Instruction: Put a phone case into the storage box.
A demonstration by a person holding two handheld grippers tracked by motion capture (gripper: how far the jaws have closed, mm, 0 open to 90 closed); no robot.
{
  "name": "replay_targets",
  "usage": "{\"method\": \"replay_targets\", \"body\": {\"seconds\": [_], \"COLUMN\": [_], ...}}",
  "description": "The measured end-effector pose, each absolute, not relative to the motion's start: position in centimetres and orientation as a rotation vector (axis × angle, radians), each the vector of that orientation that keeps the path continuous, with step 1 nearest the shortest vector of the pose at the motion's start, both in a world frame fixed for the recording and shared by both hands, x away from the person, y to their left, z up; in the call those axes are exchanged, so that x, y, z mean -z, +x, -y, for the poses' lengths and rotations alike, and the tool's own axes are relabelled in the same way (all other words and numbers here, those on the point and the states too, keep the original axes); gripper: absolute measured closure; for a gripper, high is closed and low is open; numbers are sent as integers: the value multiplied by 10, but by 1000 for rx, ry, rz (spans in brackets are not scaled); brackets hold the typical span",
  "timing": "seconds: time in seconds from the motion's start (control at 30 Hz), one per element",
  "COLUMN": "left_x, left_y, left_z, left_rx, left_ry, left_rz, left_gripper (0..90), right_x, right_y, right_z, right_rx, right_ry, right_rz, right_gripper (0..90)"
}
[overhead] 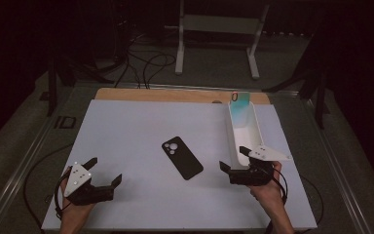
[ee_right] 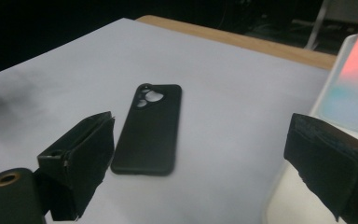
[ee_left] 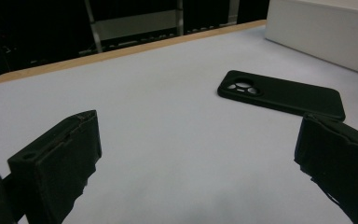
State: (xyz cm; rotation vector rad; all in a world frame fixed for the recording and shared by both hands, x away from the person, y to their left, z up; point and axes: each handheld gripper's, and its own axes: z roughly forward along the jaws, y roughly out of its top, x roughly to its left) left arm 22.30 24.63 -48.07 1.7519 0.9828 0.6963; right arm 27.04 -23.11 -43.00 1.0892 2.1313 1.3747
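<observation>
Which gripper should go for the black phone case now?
Probably right. The right gripper sits open, closer to the black phone case and beside the white tray. The left gripper, also open, is farther off.

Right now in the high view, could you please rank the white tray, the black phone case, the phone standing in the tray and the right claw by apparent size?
1. White tray
2. Black phone case and right claw: too alike to rank
3. Phone, partly hidden by the tray
</observation>
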Motion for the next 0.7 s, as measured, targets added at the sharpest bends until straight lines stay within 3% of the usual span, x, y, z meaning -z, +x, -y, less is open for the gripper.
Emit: {"method": "replay_targets", "body": {"seconds": [0.7], "left_x": [481], "left_y": [223], "left_z": [-246], "left_rx": [-695], "left_ry": [1750], "left_rz": [-984], "left_gripper": [9], "right_x": [418], "right_y": [307], "right_z": [178], "right_rx": [-1165], "right_ry": [1106], "right_rz": [-2356], "right_gripper": [85]}}
